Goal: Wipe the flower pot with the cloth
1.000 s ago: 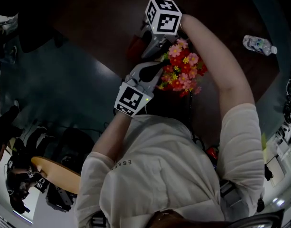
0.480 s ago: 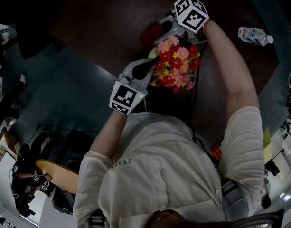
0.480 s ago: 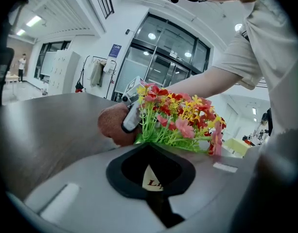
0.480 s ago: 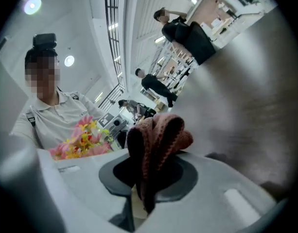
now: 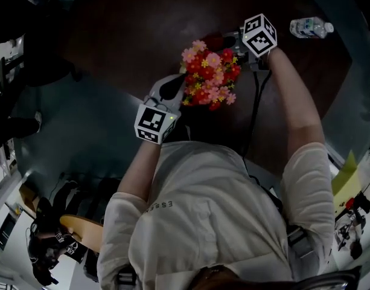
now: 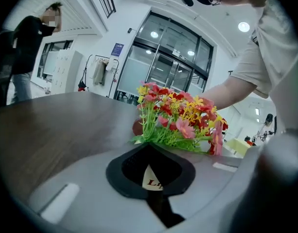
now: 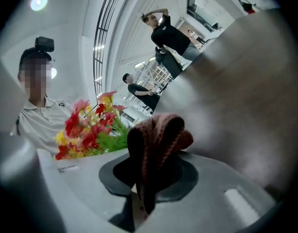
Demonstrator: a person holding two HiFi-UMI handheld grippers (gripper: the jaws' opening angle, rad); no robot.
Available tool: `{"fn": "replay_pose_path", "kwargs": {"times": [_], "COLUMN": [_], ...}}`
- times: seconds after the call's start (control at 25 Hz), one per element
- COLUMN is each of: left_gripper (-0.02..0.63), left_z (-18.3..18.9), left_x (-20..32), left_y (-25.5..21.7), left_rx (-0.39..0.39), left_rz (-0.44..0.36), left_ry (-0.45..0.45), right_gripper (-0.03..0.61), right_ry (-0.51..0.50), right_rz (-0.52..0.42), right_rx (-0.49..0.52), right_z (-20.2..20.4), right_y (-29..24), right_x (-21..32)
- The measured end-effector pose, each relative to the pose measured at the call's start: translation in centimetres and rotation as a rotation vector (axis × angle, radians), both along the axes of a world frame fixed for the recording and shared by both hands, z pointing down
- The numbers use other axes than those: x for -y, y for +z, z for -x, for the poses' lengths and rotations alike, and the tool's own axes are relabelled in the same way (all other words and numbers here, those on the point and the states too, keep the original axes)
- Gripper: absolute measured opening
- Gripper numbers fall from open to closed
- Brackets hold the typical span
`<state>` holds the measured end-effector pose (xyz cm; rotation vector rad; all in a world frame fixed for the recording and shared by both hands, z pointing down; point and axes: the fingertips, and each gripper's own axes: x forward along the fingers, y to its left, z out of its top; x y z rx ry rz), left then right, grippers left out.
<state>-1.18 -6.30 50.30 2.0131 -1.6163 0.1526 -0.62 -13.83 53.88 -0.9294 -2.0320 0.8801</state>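
While your left gripper (image 5: 174,88) sits with jaws shut just beside the flowers (image 5: 207,77), your right gripper (image 5: 230,41) is clamped on the reddish cloth (image 7: 156,130)

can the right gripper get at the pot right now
Probably yes: the right gripper, shut on the cloth, is beside the flowers with nothing between. The pot hides under them, so it must go low.

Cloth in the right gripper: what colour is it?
The cloth is dark reddish-brown with paler pink stripes; clearest in the right gripper view.
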Motion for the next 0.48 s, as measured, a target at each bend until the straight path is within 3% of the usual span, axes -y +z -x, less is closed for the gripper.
{"fn": "replay_pose_path", "kwargs": {"times": [0.16, 0.32, 0.48], "left_gripper": [0.015, 0.015, 0.015], "left_z": [-0.2, 0.5, 1.4], "left_x": [0.2, -0.3, -1.5], "left_y": [-0.2, -0.7, -1.3], "left_rx": [-0.012, 0.014, 0.021], "left_rz": [0.014, 0.007, -0.028], "left_ry": [0.063, 0.164, 0.261], "right_gripper": [0.049, 0.049, 0.049], "right_ry": [0.191, 0.596, 0.952], "right_rz": [-0.072, -0.265, -0.513], "right_rx": [-0.007, 0.020, -0.007], "right_z": [-2.2, -3.6, -8.0], "right_y": [0.2, -1.5, -3.3], "right_x": [1.8, 5.8, 6.6]}}
